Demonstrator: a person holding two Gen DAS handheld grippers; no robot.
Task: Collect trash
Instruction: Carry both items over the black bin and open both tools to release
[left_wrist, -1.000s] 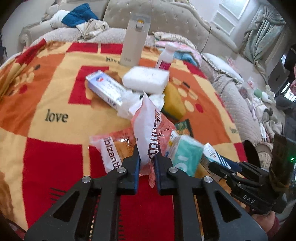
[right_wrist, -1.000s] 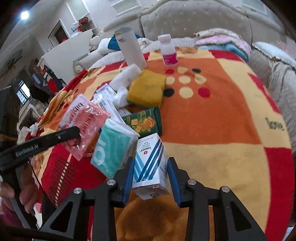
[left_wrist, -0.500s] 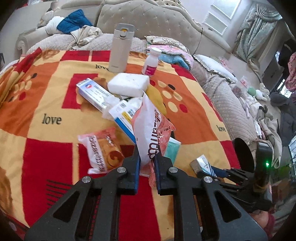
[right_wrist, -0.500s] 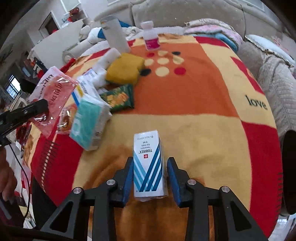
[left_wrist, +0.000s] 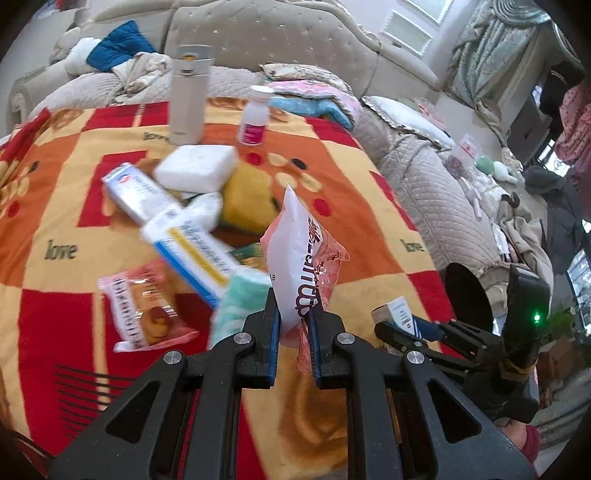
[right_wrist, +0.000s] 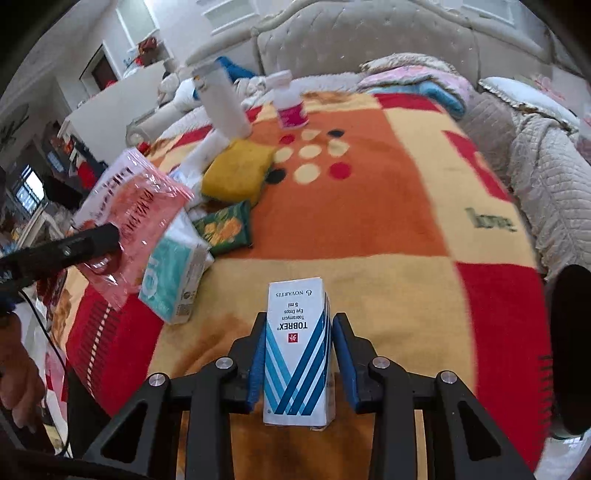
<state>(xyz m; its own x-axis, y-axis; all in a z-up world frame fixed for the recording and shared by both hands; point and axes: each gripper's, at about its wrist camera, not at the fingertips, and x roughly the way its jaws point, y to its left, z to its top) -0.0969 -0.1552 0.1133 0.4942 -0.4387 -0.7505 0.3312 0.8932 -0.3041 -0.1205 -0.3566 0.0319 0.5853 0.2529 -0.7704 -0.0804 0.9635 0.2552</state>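
In the left wrist view, the left gripper (left_wrist: 293, 332) is closed on a pink and white wrapper (left_wrist: 301, 266), which stands up between its fingers above the blanket (left_wrist: 369, 229) of the bed. Lower right, the right gripper (left_wrist: 400, 326) holds a small box (left_wrist: 397, 312). On the blanket lie a snack packet (left_wrist: 142, 306), a long box (left_wrist: 192, 254), a yellow sponge (left_wrist: 247, 203) and a white bottle (left_wrist: 190, 96).

In the right wrist view, the right gripper (right_wrist: 297, 358) grips the blue striped eye-drops box (right_wrist: 299, 350) at both sides. At the left, the left gripper (right_wrist: 107, 238) holds the pink wrapper (right_wrist: 140, 218) just beside a teal tissue pack (right_wrist: 173, 277).
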